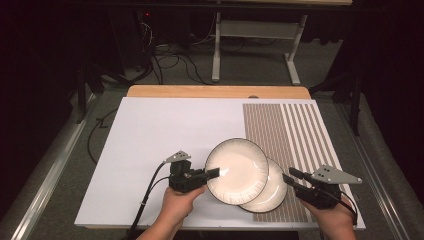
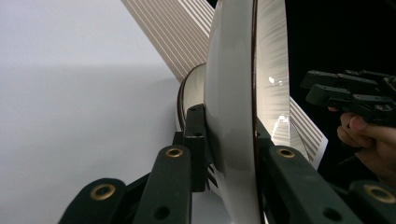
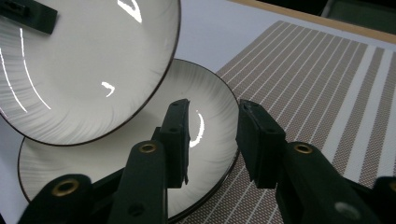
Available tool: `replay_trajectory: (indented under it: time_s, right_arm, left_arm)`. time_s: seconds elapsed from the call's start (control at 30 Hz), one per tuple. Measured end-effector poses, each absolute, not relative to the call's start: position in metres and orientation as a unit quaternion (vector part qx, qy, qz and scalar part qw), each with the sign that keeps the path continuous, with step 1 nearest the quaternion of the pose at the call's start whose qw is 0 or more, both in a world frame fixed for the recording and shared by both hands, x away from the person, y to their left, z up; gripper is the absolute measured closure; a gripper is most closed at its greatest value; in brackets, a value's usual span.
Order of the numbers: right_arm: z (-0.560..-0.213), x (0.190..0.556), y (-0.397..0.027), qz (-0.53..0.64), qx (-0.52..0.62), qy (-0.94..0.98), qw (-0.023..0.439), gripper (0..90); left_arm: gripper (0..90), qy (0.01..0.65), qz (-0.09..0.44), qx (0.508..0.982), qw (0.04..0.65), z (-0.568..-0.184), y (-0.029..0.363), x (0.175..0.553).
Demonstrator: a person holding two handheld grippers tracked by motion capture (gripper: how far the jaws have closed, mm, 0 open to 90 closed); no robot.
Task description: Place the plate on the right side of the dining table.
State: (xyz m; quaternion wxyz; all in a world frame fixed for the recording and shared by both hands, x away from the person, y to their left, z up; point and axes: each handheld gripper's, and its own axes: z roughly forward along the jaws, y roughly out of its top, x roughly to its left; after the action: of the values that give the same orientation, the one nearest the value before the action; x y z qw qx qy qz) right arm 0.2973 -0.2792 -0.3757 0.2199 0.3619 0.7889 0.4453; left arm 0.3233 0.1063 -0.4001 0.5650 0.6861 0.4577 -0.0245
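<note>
Two white plates with dark rims are in play. The upper plate (image 1: 237, 170) (image 3: 84, 60) is held off the table, with my left gripper (image 1: 215, 173) (image 2: 229, 126) shut on its left rim; in the left gripper view the upper plate (image 2: 231, 93) stands edge-on between the jaws. The lower plate (image 1: 274, 192) (image 3: 70, 158) lies flat, partly on the striped placemat (image 1: 295, 130), and is half covered by the upper one. My right gripper (image 1: 290, 177) (image 3: 212, 116) is open just right of the lower plate's rim, with nothing between its pads.
A white board (image 1: 165, 135) covers the wooden table (image 1: 215, 91); bare board lies to the left and behind the plates. The placemat (image 3: 317, 79) runs along the right side. Beyond the table are cables and a stand's legs on the floor.
</note>
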Motion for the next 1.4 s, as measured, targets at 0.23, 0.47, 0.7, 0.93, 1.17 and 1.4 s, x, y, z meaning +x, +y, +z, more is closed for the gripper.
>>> replay_trajectory:
  time_s: [0.23,0.47,0.7,0.93,1.17,1.4]
  right_arm:
    - [-0.371,0.296,-0.29,0.469,0.377,0.767,0.222,55.4]
    - [-0.368,0.293,-0.3,0.491,0.389,0.743,0.235,39.2]
    - [-0.365,0.291,-0.308,0.518,0.39,0.721,0.246,22.6]
    - [-0.366,0.292,-0.307,0.517,0.391,0.72,0.249,3.7]
    - [-0.368,0.294,-0.304,0.517,0.393,0.716,0.257,0.2]
    - [-0.365,0.294,-0.298,0.519,0.385,0.72,0.253,1.6]
  left_arm:
    - [78.3,0.442,0.015,0.689,0.574,-0.393,0.114,0.322]
    - [78.9,0.415,0.068,0.697,0.581,-0.385,0.117,0.317]
    - [79.1,0.389,0.123,0.706,0.579,-0.378,0.116,0.311]
    - [78.6,0.367,0.142,0.716,0.576,-0.377,0.116,0.309]
    - [78.2,0.348,0.153,0.732,0.565,-0.374,0.117,0.308]
    - [78.2,0.339,0.157,0.741,0.559,-0.372,0.118,0.307]
